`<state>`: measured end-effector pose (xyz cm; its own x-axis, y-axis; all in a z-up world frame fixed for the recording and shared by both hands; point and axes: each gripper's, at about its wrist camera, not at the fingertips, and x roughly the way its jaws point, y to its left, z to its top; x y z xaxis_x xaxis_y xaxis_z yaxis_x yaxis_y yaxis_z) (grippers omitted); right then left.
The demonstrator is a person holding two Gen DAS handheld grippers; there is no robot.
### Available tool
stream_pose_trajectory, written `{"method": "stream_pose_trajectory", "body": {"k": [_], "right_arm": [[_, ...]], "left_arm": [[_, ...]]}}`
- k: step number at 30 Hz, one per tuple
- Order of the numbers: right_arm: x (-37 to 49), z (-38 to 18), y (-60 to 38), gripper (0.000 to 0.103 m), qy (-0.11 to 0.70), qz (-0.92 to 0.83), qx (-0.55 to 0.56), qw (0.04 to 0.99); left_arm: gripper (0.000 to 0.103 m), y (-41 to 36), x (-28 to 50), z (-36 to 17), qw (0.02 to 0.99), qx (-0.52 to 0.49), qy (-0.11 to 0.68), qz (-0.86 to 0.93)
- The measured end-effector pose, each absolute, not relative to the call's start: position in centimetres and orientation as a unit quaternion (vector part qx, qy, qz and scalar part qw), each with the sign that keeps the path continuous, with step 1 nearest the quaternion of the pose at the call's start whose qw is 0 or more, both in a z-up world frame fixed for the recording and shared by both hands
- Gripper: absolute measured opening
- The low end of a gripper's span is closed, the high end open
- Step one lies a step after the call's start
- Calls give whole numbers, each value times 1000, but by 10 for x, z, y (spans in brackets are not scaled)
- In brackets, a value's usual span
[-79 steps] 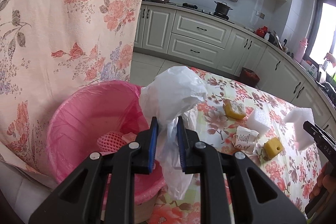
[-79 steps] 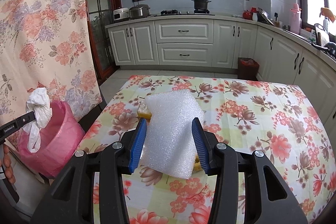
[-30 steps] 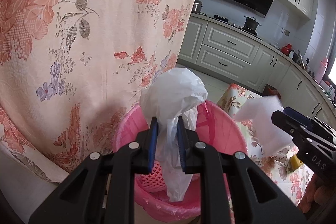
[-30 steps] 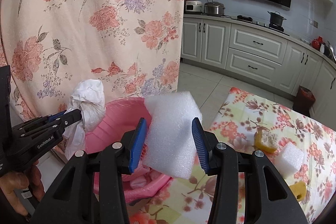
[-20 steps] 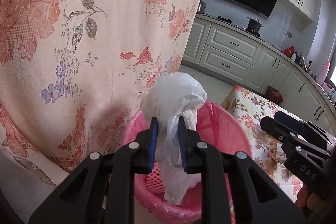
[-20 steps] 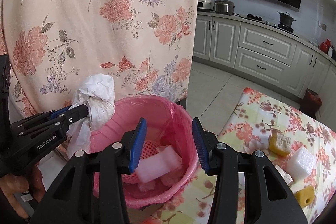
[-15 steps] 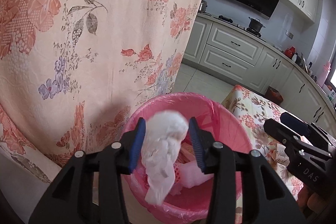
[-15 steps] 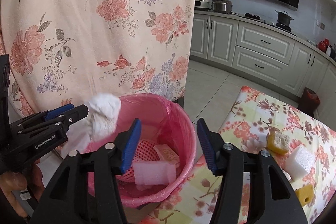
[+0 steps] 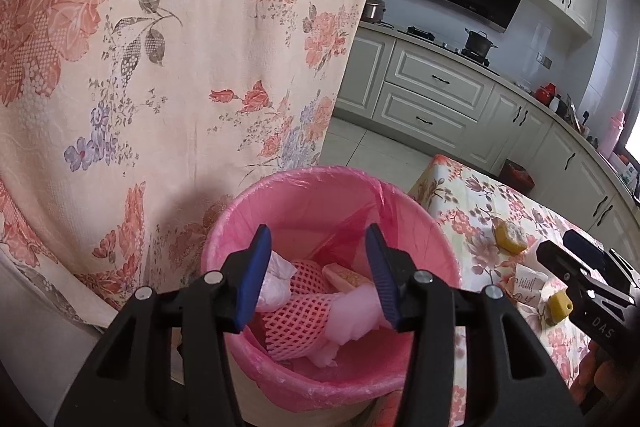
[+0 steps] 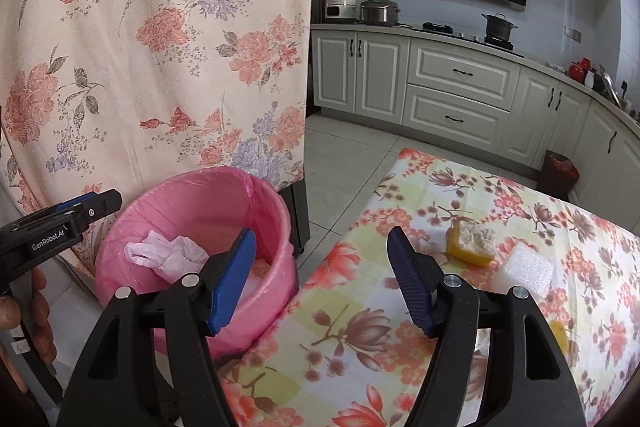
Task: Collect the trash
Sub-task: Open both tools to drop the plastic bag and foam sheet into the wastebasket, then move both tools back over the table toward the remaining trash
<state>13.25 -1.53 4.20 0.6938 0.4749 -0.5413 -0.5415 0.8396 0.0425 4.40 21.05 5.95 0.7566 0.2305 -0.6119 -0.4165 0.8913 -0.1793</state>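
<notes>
The left tongs (image 9: 318,277) hang over the mouth of the pink-lined bin (image 9: 320,183), their blue pads parting with nothing pinched between them. Below the gap, inside the bin, lie a pink foam net (image 9: 298,315), a crumpled white plastic bag (image 10: 168,253) against the bin's left side and a pale piece of foam (image 9: 352,313) (tinted pink by the liner).

The right tongs (image 10: 322,281) are also widening and empty, and they straddle the worktop's (image 10: 360,355) left edge: the left pad lies in front of the bin's right wall, the right pad over the floral cloth. The bin stands just beside that left edge, in front of a hanging floral curtain (image 10: 160,47).

More trash is on the worktop, to the right of the right tongs and apart from them: a yellow sponge with a crumbly top (image 10: 472,243), a white foam block (image 10: 524,269) just beside it toward the near right, and another yellow piece (image 10: 558,339) partly hidden behind the right tong's arm. From the left wrist view a small printed wrapper (image 9: 528,287) also lies among these, near the worktop's middle.
</notes>
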Motion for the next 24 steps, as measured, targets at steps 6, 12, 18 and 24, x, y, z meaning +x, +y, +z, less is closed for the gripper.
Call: {"method": "stream_pose_trajectory", "body": {"k": [6,12,18,24], "right_arm": [[131,35,-60,68,273,245,-52,929],[135,27,-110,69,280,210,-36,936],[139,19,-155,70,286,180,-21,941],[142,9,-189,73,293,158,-10,943]], "left_arm": [[51,182,51,64,930,-137,305,152],[52,151,60,64,934,-123,310,128],[53,122,71,63,936,-109,319,104],[56,94,82,61,938,-94,324,84]]}}
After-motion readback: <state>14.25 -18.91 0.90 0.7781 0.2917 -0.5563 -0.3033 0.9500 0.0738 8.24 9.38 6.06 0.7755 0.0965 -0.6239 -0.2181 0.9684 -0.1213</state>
